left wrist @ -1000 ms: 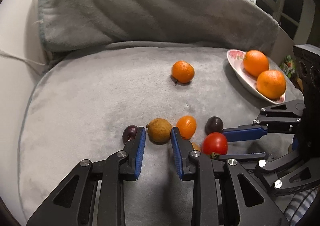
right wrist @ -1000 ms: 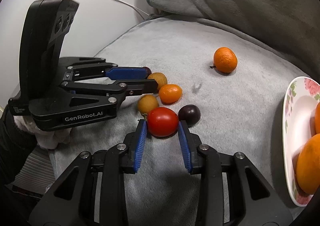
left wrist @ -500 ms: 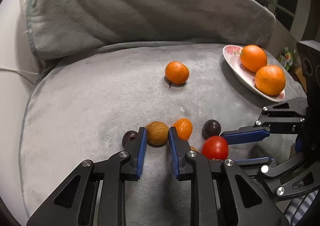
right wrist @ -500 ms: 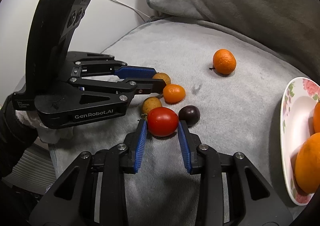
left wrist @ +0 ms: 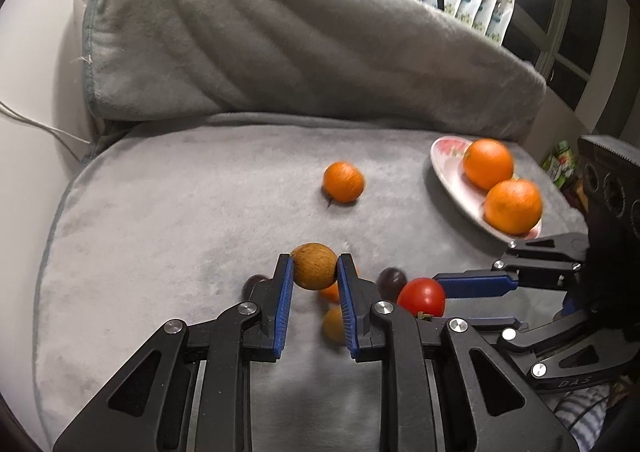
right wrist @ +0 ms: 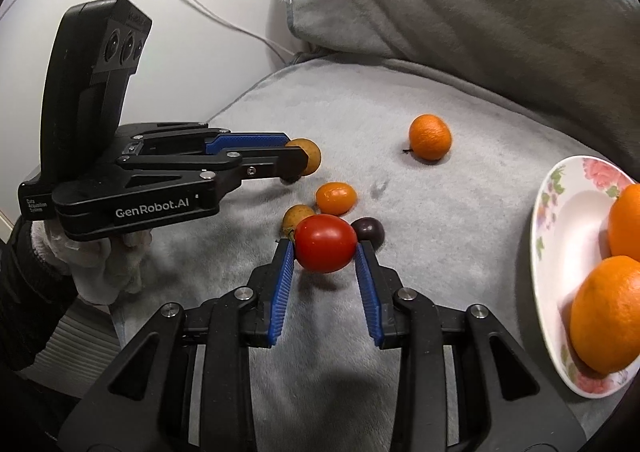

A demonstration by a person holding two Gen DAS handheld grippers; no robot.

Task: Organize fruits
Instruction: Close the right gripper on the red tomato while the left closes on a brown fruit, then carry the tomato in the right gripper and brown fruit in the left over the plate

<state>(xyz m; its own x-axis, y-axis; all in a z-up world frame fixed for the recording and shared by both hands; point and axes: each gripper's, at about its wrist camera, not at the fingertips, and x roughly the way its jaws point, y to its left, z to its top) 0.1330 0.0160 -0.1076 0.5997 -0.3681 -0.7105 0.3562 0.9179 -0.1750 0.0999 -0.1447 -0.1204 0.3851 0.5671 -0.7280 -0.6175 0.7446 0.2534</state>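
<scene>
Far left of the right-wrist view, your gloved hand [right wrist: 104, 264] carries the left gripper [left wrist: 314, 266], clamped on the brown fruit [left wrist: 314, 266]; its shadow on the grey cushion [left wrist: 160, 212] suggests the fruit is just clear of the surface. Those jaws have just finished closing on it, so I'd add no more squeeze.

Below and right of it in the left-wrist view lie the loose pieces: a dark plum [left wrist: 254, 284] half hidden behind the left finger, a small orange fruit [left wrist: 330, 292], a yellowish one [left wrist: 334, 326] and a second dark plum [left wrist: 392, 280]. Take the brown fruit straight up before you swing it across, so the fingers don't nudge these and set them rolling on the soft plush.

At the centre of the right-wrist view, your right gripper [right wrist: 326, 252] grasps the red tomato [right wrist: 326, 242] at its widest part, the yellowish fruit and a plum just behind it. I judge that grip sound, but a tomato skin is slick and soft; hold the pressure as it is and keep the fingers level.

A mandarin [left wrist: 344, 182] sits alone mid-cushion. At the right edge, the flowered plate [right wrist: 560, 236] already carries two oranges [right wrist: 608, 316], with free room in its near-left part. If the plate is your goal, bring one hand in at a time and set down low, against the rim.
</scene>
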